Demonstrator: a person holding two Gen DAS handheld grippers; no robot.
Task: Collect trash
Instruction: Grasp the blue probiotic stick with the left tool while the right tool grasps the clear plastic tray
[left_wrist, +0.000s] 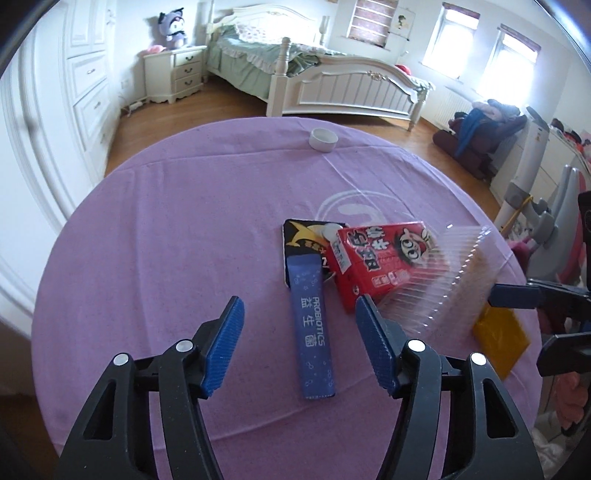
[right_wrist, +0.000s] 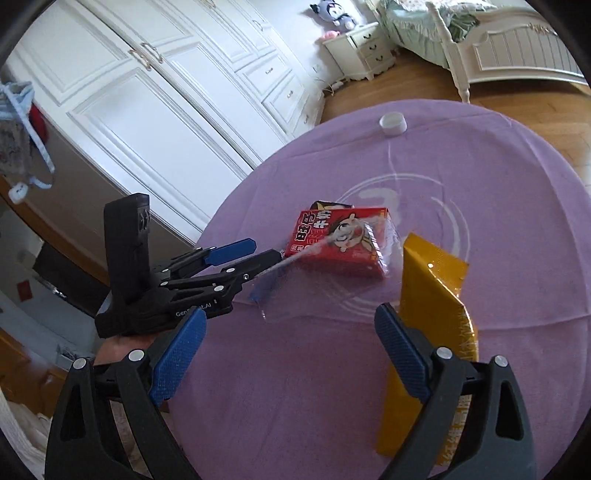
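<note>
A round surface (left_wrist: 155, 229) under a lilac cloth with a faint white ring print fills the middle of a bedroom. The trash lies bunched right of its centre: a red milk carton (left_wrist: 384, 258) lies on a black packet (left_wrist: 301, 240), a blue probiotics sachet (left_wrist: 312, 332) stretches toward the camera, a ribbed clear plastic tray (left_wrist: 443, 280) leans against the carton, and a yellow packet (right_wrist: 432, 317) lies nearest the right side. A small white cap (left_wrist: 324, 139) sits alone near the far edge. The left claw (left_wrist: 299, 321) hangs open over the sachet, its pads clear of it. The right claw (right_wrist: 291, 339) is spread wide and empty, the yellow packet just outside one finger. Behind, on a wooden floor (left_wrist: 229, 103), are a white bed (left_wrist: 332, 85) with green bedding, a nightstand (left_wrist: 175, 74) bearing a plush toy (left_wrist: 171, 31), white wardrobes (right_wrist: 155, 92) and bright windows (left_wrist: 513, 51)
</note>
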